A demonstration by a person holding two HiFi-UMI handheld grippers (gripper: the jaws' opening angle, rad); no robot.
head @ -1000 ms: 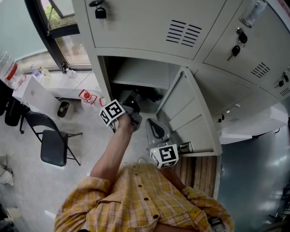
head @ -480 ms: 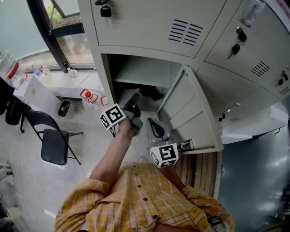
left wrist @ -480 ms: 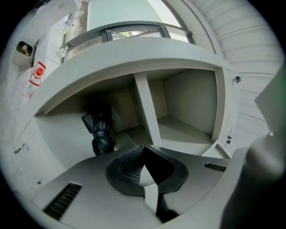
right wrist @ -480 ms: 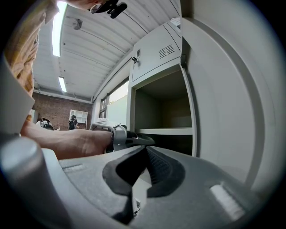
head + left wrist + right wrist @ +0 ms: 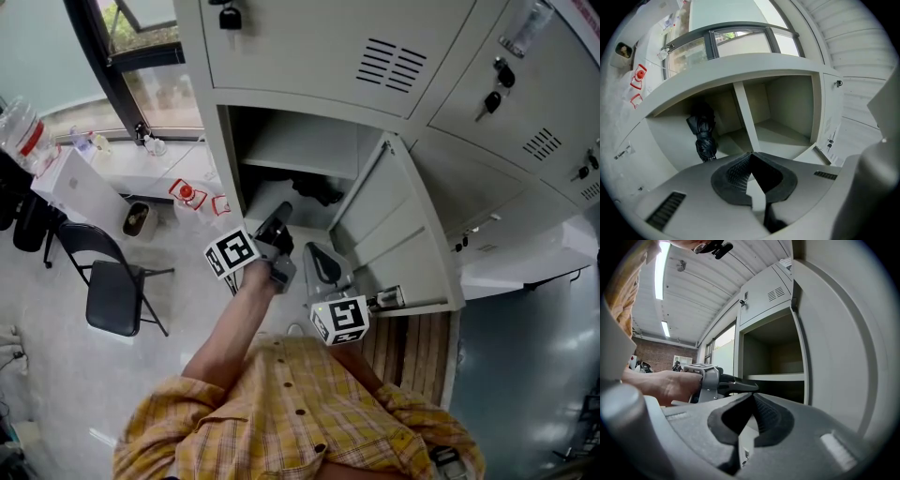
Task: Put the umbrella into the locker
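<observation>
Umbrella (black, folded) sits inside the locker, under the shelf, at the back. Left gripper is clenched on nothing, just outside the opening. Right gripper is clenched too, empty, beside the open door. Door sticker: print too small to read.

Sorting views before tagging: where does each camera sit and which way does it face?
Head view: on the person's head, looking down at the open locker; shirt, left gripper and right gripper show.
Left gripper view: on the left gripper, facing into the locker at the umbrella; its shut jaws show.
Right gripper view: on the right gripper, facing the locker beside its door; shut jaws and left hand show.
Shared: head and left gripper views show the umbrella.
</observation>
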